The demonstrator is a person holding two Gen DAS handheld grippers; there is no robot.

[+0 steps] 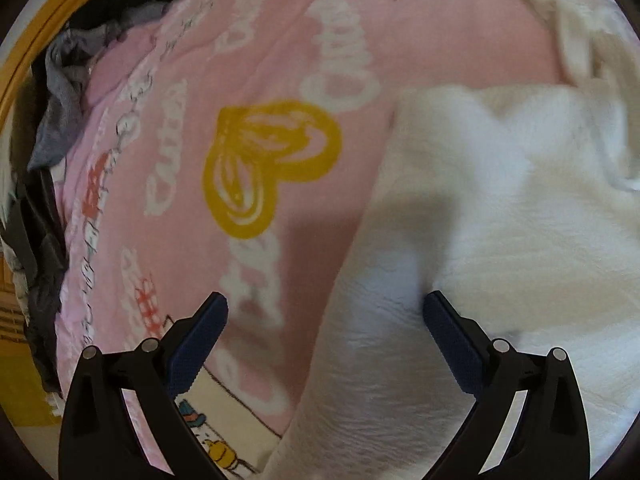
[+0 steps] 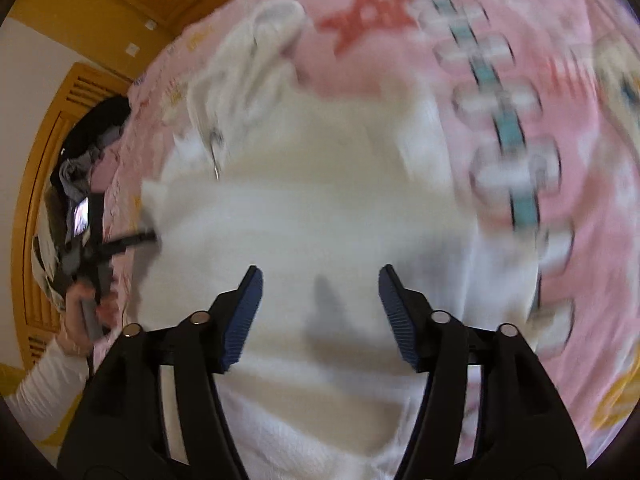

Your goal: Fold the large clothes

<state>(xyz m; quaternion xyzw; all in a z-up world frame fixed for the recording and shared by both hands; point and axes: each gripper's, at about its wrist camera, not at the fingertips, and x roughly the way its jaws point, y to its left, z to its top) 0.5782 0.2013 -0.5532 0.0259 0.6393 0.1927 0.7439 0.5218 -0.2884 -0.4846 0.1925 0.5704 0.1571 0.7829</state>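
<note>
White fleecy garment (image 1: 500, 220), seemingly rumpled, pink blanket (image 1: 240, 80)

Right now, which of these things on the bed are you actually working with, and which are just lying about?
Part of the job:
- white fleecy garment, spread out
- left gripper, open at its edge
- right gripper, open above it

Just lying about:
- pink printed bedspread underneath
- pile of dark and grey clothes at the far edge
</note>
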